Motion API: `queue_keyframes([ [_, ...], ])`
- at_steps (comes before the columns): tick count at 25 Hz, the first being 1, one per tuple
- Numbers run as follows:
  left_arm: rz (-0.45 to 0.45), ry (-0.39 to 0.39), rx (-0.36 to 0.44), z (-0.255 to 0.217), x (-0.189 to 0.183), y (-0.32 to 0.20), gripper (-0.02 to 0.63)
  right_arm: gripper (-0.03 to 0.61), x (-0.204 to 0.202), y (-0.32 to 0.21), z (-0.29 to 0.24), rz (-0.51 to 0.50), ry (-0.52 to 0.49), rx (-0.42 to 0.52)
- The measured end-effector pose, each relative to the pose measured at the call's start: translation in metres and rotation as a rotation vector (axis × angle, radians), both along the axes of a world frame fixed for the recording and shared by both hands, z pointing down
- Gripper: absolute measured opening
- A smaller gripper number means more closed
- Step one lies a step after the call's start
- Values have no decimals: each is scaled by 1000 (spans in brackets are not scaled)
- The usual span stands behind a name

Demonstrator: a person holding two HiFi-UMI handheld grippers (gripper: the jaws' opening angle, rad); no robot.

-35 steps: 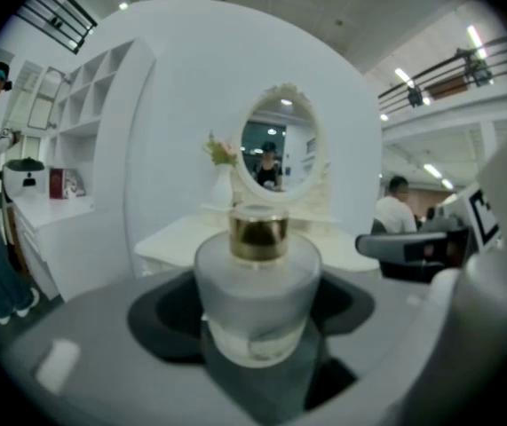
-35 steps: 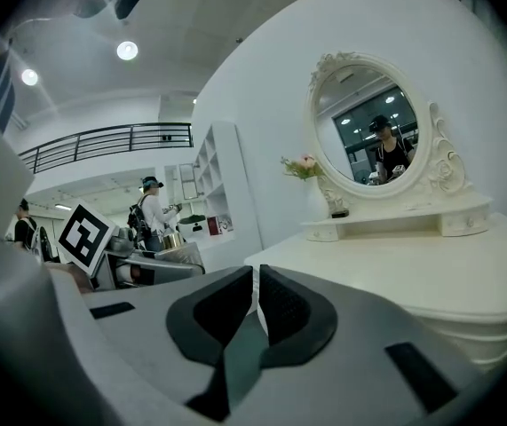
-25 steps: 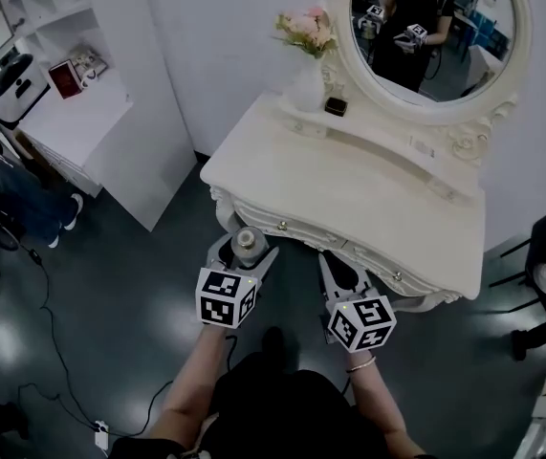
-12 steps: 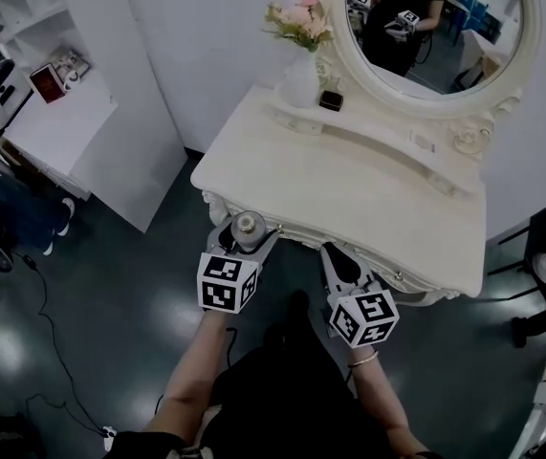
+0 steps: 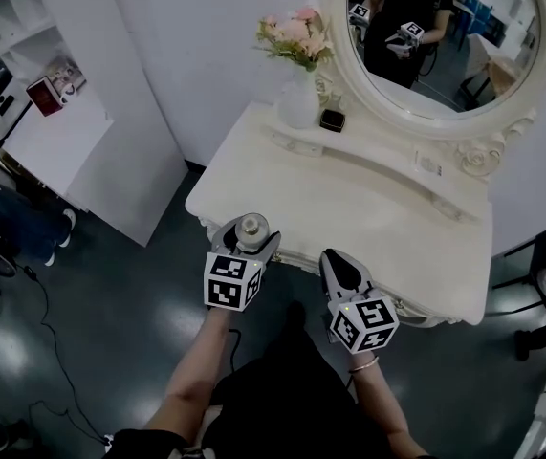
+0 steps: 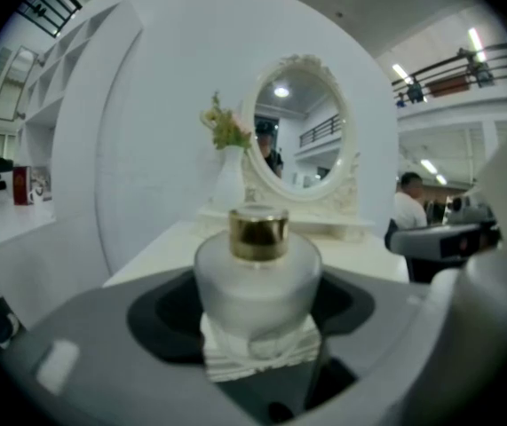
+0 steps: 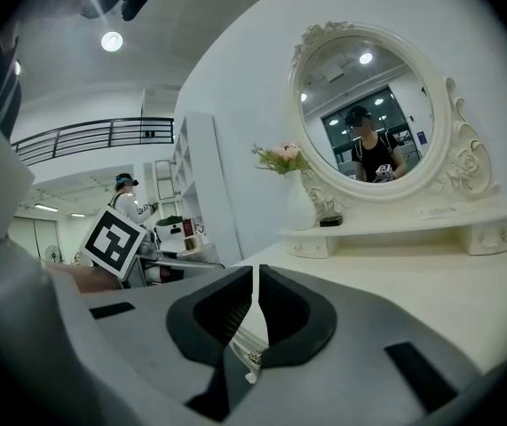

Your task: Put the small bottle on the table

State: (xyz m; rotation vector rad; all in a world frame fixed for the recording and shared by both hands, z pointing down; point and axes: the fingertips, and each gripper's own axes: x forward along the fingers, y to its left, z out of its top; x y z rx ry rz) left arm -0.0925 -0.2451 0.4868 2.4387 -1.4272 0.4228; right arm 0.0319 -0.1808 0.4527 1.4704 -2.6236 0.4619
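Small bottle (image 6: 255, 278), frosted white with a gold cap, sits clamped in the left hand-held gripper (image 5: 250, 235) just over the tabletop's (image 5: 368, 208) near edge, with open surface stretching ahead. The right hand-held gripper (image 5: 339, 268) is closed on nothing.

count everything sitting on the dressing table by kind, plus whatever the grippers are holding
frosted white glass bottle with a gold cap, held in the left gripper: 1
white vase of pink flowers: 1
small black box: 1
oval mirror in a carved white frame: 1
total: 4
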Motion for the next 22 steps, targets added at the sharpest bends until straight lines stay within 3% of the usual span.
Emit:
queue_keyframes([
  [10,-40,12,-30,18,9,-73,337,6,8,-56,10,-26,0,-37],
  [22,-72,-35,-28,40,23,-148,337,6,29,-96,25,-32,-5,-80],
])
